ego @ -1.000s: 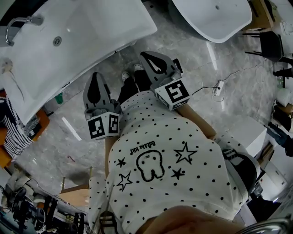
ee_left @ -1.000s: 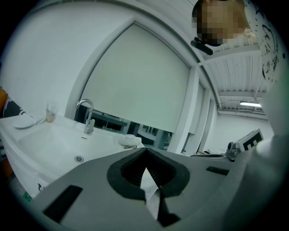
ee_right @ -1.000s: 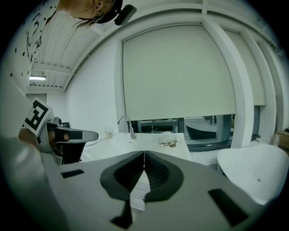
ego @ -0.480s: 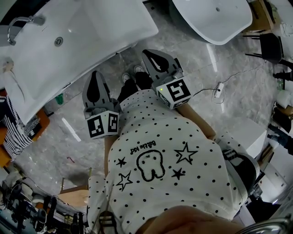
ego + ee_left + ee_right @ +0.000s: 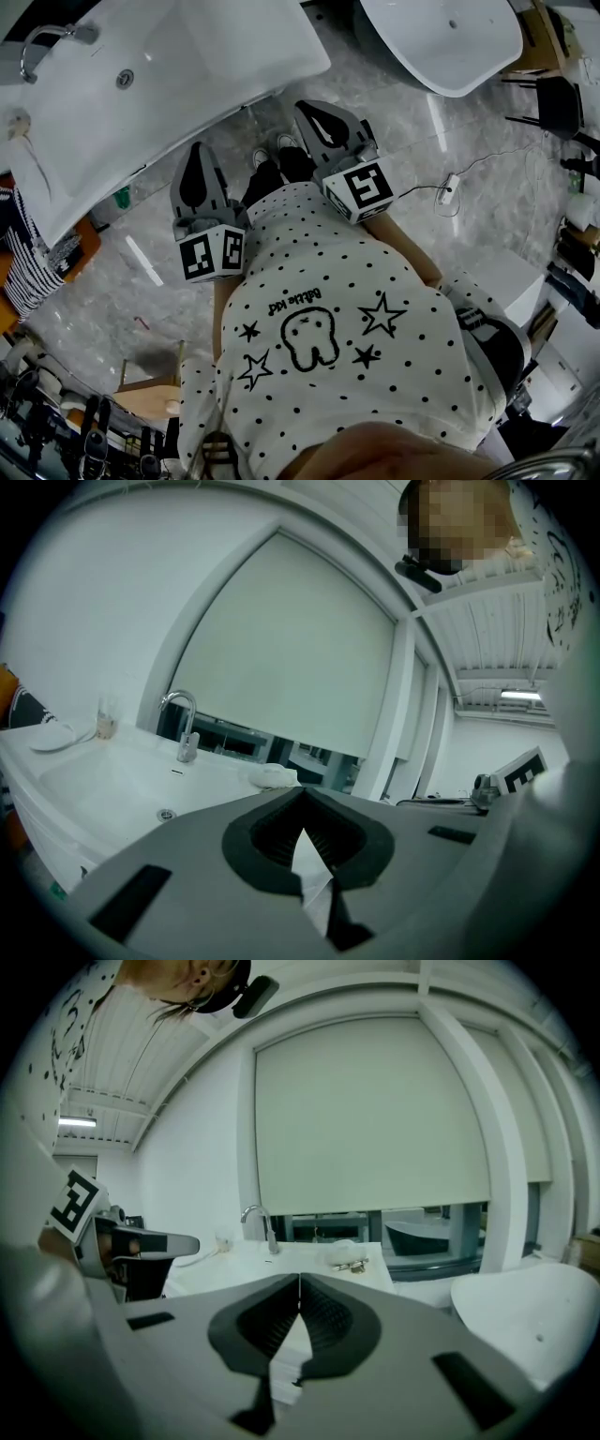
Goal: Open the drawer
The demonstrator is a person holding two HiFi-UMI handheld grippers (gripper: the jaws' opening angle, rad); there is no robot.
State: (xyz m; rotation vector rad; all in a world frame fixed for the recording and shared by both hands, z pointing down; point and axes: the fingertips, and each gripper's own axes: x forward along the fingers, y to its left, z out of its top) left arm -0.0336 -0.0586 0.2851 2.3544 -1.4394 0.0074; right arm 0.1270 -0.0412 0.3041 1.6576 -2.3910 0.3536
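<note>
Grey marbled floor (image 5: pixel 487 141) all round a long white washbasin (image 5: pixel 206 56). To the right of the washbasin, well apart, a second white tub (image 5: pixel 441 37). In front of the washbasin, a white shirt (image 5: pixel 328 319) with black dots and stars, seen from above. Pale shoe tips (image 5: pixel 259 156) just short of the washbasin's front edge.

At the shirt's washbasin side, left tool (image 5: pixel 198 161) pointing toward the washbasin's front edge. Jaws pressed together at the tips, pinching nothing. Beside it, near the washbasin's right corner, right tool (image 5: pixel 314 117) aimed the same way. Jaws likewise pressed together, with nothing between. Both short of the washbasin, level with each other.

At the washbasin's far left end, a curved chrome tap (image 5: pixel 47 37). In the bowl near the tap, a round drain (image 5: pixel 125 79). Below the washbasin's left end, a striped cloth (image 5: pixel 23 272). Far to the right of the washbasin, on the floor, a small white power strip (image 5: pixel 450 183) with its cable.

Drawer: not to be made out in any view, with the washbasin's front below the rim hidden from above.
</note>
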